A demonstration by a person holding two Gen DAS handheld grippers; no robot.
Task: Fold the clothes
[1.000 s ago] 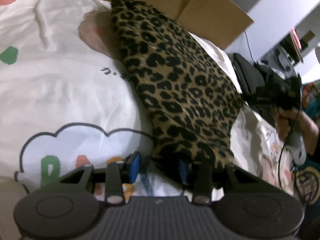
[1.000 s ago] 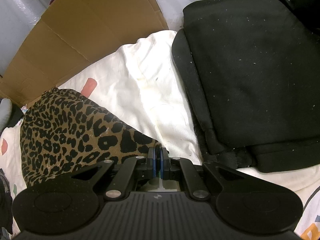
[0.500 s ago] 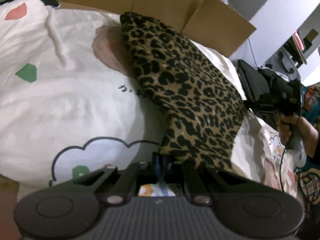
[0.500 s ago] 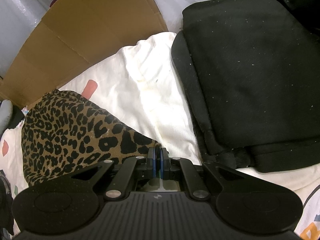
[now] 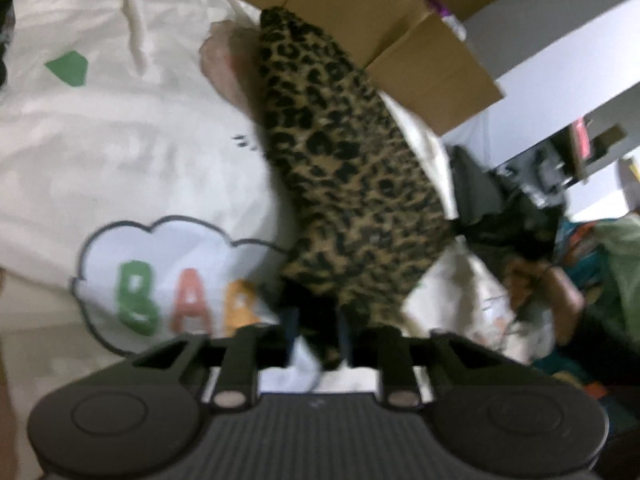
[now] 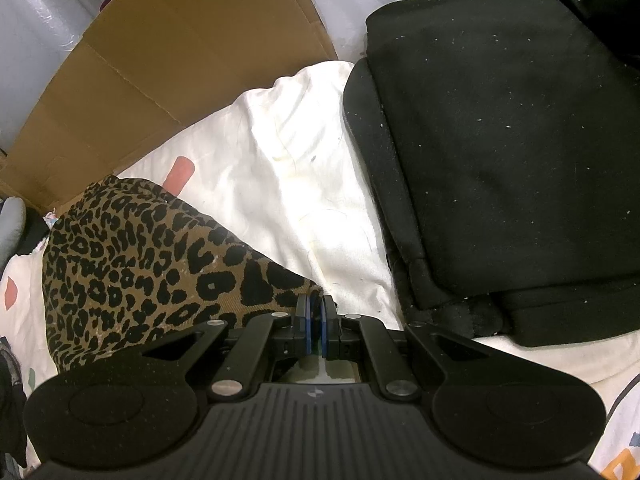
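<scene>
Left tongs opening around blurred leopard cloth; right tongs clamped on its corner

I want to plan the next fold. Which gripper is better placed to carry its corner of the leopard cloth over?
Probably right. The right gripper is shut on a corner of the leopard cloth. The left gripper has its jaws opening, with its corner hanging loosely between them.

You are in a home, probably a bedroom: a white printed bedsheet fills the left of the frame, a cardboard box stands at the top, and folded black clothing lies upper right.
</scene>
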